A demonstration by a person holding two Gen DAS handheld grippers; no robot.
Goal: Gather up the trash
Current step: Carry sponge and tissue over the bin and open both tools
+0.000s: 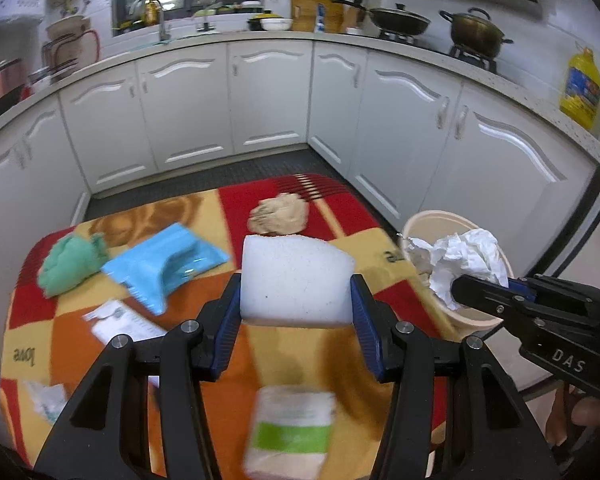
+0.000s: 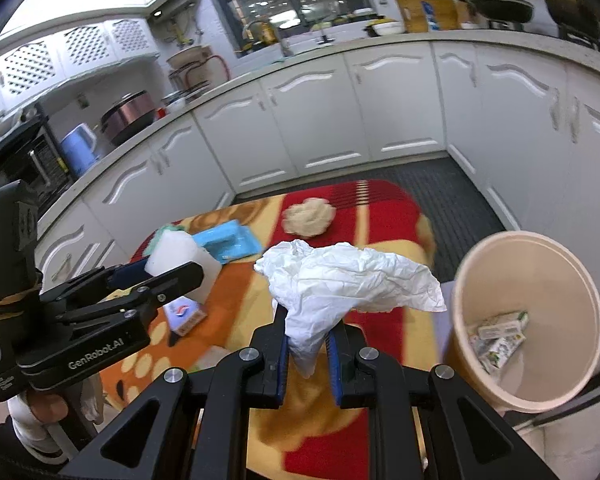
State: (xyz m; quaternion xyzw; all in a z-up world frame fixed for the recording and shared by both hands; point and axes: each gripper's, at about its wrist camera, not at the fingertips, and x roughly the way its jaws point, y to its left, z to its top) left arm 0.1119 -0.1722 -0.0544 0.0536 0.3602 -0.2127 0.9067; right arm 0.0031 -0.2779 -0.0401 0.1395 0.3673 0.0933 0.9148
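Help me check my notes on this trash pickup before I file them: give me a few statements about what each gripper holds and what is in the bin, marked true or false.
1. The left gripper holds a white foam block. True.
2. The right gripper is empty. False: it is shut on a crumpled white paper.
3. The beige bin is empty. False: small printed cartons lie at its bottom.
4. A blue package lies on the patterned blanket. True.
5. The green cloth is inside the bin. False: it lies on the blanket beside the blue package.
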